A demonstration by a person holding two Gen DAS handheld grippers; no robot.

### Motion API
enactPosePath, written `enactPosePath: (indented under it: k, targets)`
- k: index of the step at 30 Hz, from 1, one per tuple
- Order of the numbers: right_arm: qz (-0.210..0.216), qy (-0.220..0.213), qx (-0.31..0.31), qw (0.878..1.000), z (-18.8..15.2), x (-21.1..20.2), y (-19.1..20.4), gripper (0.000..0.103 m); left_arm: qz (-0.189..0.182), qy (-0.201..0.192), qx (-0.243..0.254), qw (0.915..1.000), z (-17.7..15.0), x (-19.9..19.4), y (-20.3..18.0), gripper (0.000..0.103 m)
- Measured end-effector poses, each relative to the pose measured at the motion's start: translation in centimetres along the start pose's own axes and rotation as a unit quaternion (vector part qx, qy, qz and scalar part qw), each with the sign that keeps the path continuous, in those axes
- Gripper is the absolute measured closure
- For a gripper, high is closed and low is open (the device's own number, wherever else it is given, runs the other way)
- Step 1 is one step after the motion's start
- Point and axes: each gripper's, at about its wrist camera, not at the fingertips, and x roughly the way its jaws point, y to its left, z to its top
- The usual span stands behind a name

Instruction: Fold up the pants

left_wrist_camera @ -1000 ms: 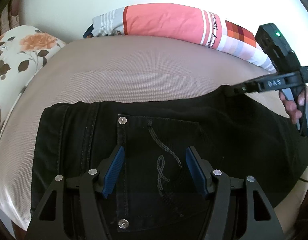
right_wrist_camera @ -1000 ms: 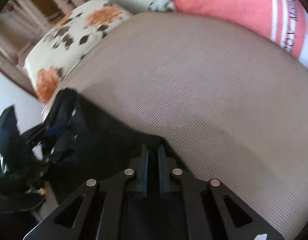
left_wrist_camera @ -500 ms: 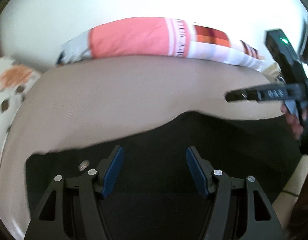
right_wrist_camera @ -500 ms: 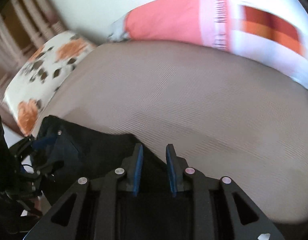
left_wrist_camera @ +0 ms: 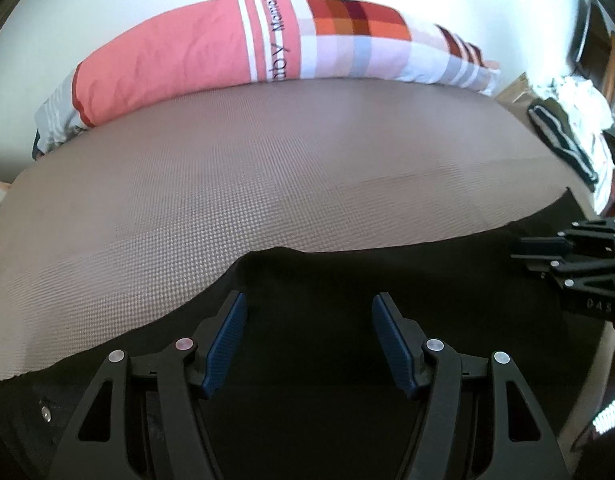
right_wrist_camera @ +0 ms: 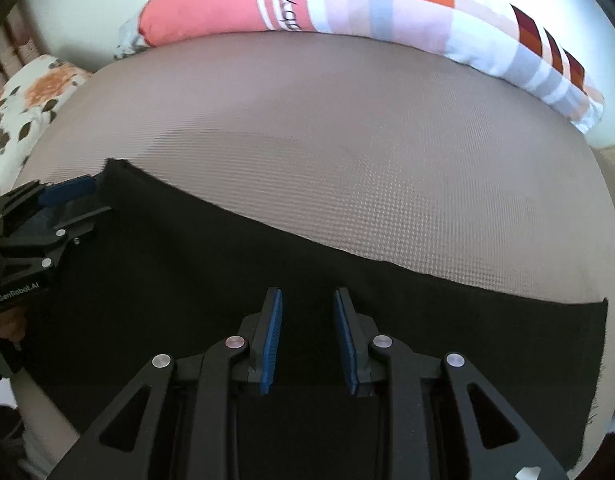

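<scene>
Black pants (right_wrist_camera: 211,280) lie crosswise under both grippers. Left gripper (left_wrist_camera: 307,334) spread, empty. Right gripper (right_wrist_camera: 308,334) parted, empty, probably nearer hem.

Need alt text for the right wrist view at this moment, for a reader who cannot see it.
The open right gripper hangs over black pants spread flat on a tan mattress. The left gripper sits at the pants' far left corner. A pink and plaid pillow lies along the far edge, a floral one at left.
</scene>
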Motion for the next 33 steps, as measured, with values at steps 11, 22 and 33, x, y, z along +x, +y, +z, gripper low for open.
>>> enactPosePath:
  k: [11,22,33]
  targets:
    - [0.004,-0.029,0.012,0.999,0.5,0.3,-0.6,0.079,0.021,0.014,-0.024,0.9994,-0.2,0.8,0.5,0.037]
    - [0.009,-0.037,-0.003,0.999,0.0,0.2,0.2,0.069,0.051,0.018,-0.043,0.9976,-6.4,-3.5,1.9,0.037]
    - [0.038,-0.11,0.036,0.993,-2.3,-6.5,-5.0,0.051,0.077,0.012,-0.064,0.9949,-8.2,-5.2,2.2,0.037]
